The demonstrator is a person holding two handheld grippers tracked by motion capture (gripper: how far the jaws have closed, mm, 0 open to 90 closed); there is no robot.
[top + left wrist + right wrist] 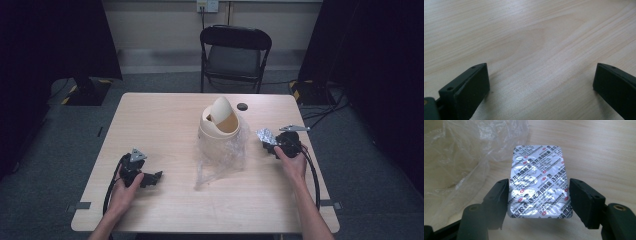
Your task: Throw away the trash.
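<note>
One blister pack [538, 182] is sitting clamped in the right gripper [539, 195], near the bin [218, 125] and bag [220, 155]; disposal is seemingly pending. Left gripper [541, 87] is resting agape, empty, on the table [165, 120].

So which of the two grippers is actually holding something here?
The right gripper: its jaws are closed on the edges of a silver blister pack. The left gripper is open over bare table.
</note>
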